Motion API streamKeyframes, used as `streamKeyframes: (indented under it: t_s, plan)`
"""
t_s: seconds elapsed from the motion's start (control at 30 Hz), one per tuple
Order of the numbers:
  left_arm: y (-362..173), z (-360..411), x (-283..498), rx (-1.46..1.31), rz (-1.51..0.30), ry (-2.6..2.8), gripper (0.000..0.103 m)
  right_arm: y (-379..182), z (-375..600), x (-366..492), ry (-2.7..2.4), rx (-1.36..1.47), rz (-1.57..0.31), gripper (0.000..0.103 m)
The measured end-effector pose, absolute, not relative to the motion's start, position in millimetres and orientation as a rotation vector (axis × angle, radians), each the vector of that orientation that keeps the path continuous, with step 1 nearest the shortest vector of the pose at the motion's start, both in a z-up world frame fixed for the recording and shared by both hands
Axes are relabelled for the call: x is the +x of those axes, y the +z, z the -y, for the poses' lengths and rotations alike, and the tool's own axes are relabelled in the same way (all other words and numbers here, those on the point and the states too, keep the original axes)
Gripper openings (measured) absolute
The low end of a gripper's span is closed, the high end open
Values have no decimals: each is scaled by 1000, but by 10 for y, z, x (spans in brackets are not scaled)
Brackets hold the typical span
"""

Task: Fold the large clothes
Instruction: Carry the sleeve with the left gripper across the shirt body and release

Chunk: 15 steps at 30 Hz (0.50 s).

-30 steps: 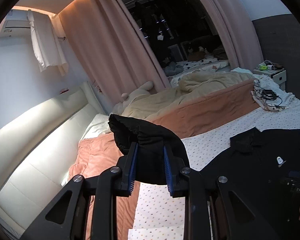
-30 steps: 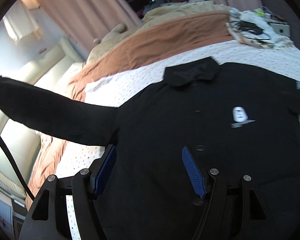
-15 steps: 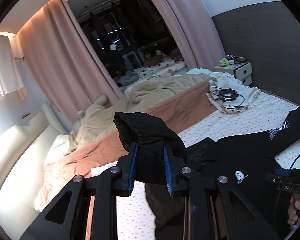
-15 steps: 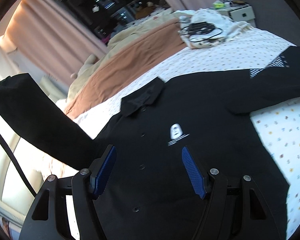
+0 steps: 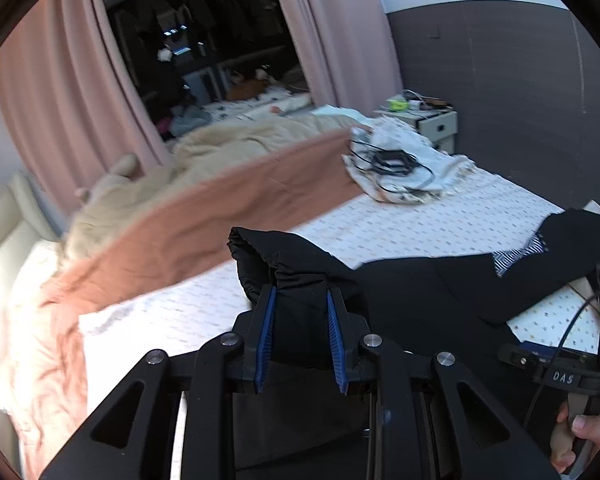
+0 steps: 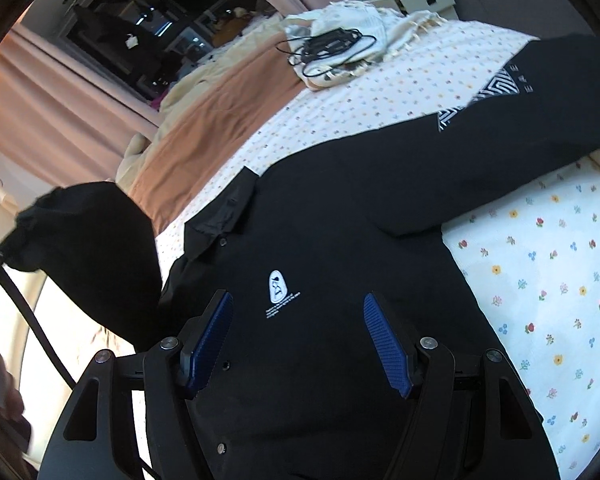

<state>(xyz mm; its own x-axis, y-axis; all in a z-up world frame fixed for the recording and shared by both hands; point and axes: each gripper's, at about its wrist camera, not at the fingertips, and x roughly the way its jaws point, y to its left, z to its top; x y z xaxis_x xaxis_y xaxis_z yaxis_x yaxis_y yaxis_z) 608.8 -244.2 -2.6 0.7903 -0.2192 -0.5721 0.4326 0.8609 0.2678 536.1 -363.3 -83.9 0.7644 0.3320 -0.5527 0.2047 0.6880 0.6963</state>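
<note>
1. Left wrist view: the left gripper [image 5: 300, 328] is clamped on the bunched cuff of the black shirt's sleeve [image 5: 284, 264], lifted above the bed sheet [image 5: 440, 220].
2. Right wrist view: the right gripper [image 6: 300, 340] hovers with jaws apart and nothing between them over the black shirt [image 6: 340, 240], which lies flat on the sheet, collar [image 6: 224, 216] toward 10 o'clock, far sleeve [image 6: 540, 112] reaching to 2 o'clock.

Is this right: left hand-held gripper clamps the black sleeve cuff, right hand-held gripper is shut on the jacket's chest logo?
Not quite. The left hand-held gripper does clamp the black sleeve cuff, but the right wrist view shows the right hand-held gripper open, its jaws apart above the black jacket, holding nothing; the chest logo lies between them, ungripped.
</note>
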Motion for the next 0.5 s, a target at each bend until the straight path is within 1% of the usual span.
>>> streamKeyframes:
  t_s: [0.17,0.27,0.47,0.5]
  plan:
    - [-445,2514,6187,326,-614,-419,26,-826,3675,5451,95,841,-702,66]
    - [-590,2511,6257,255,-632,-431,26,-869,3733,5478,90,847,-698,66]
    - [-653,2520,6345,142,-676,-465,27,-945,3872,5432,56,883,-690,66]
    - [-646,2493,6344,124,-684,-471,29,-958,3890,5429,48,885,-692,66]
